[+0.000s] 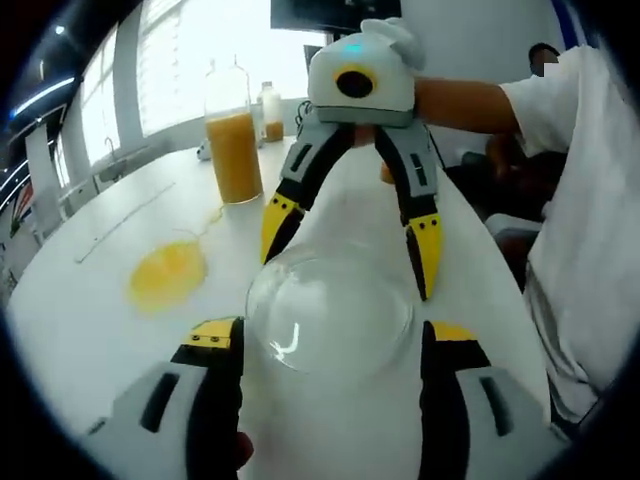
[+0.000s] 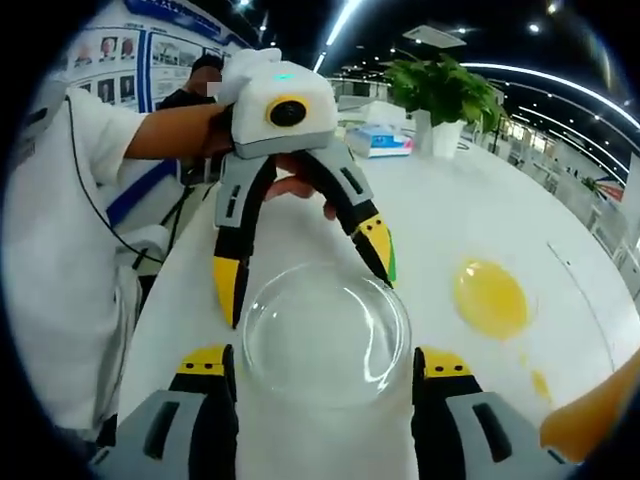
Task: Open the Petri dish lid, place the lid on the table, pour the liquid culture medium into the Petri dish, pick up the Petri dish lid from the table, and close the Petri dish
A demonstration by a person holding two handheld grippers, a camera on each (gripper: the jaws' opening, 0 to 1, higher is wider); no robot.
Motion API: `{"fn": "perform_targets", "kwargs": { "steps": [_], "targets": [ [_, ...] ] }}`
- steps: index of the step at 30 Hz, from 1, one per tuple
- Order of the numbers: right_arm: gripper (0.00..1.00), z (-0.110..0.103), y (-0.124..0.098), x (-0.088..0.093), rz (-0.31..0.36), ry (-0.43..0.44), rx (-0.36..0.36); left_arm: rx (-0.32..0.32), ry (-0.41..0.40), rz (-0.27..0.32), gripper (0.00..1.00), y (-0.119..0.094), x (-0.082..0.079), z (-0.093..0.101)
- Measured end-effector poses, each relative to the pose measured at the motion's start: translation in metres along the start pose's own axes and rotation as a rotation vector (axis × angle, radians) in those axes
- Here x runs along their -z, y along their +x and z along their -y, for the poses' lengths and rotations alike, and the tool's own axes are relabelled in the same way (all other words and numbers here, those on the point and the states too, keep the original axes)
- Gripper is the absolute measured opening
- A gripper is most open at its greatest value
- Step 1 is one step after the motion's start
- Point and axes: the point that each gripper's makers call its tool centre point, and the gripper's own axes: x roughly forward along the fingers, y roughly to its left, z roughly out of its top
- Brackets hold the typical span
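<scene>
A big white table (image 1: pixel 90 290) runs far back in the left gripper view; behind it are bright windows (image 1: pixel 175 60) full of daylight, and a dark screen (image 1: pixel 310 14) hangs near the top; in the right gripper view the same white table (image 2: pixel 500 200) curves away; a green plant (image 2: pixel 440 85) in a white pot stands on it, near a blue and white box (image 2: pixel 380 140); long light strips (image 2: pixel 545 75) glow on the dark ceiling; a wall board with small pictures (image 2: pixel 120 55) hangs at the left.
</scene>
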Motion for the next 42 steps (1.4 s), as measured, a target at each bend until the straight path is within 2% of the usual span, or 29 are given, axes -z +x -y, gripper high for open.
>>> {"fn": "perform_targets", "kwargs": {
  "steps": [9, 14, 26, 35, 42],
  "targets": [
    [0.61, 0.002, 0.003, 0.0, -0.009, 0.007, -0.007, 0.014, -0.011, 0.003, 0.62, 0.0, 0.001, 0.0],
    [0.61, 0.002, 0.005, 0.001, -0.021, -0.004, -0.001, 0.0, -0.029, 0.015, 0.58, 0.001, 0.001, -0.005],
    [0.6, 0.004, 0.006, 0.001, -0.041, -0.004, 0.004, -0.005, -0.037, 0.036, 0.58, 0.003, 0.001, -0.008],
    [0.6, 0.003, 0.006, 0.001, -0.076, -0.02, -0.006, -0.014, -0.043, 0.016, 0.57, 0.002, 0.001, -0.007],
    [0.59, 0.011, 0.002, -0.008, -0.086, -0.046, 0.008, -0.041, -0.015, 0.021, 0.57, -0.004, -0.009, -0.015]
  ]
}}
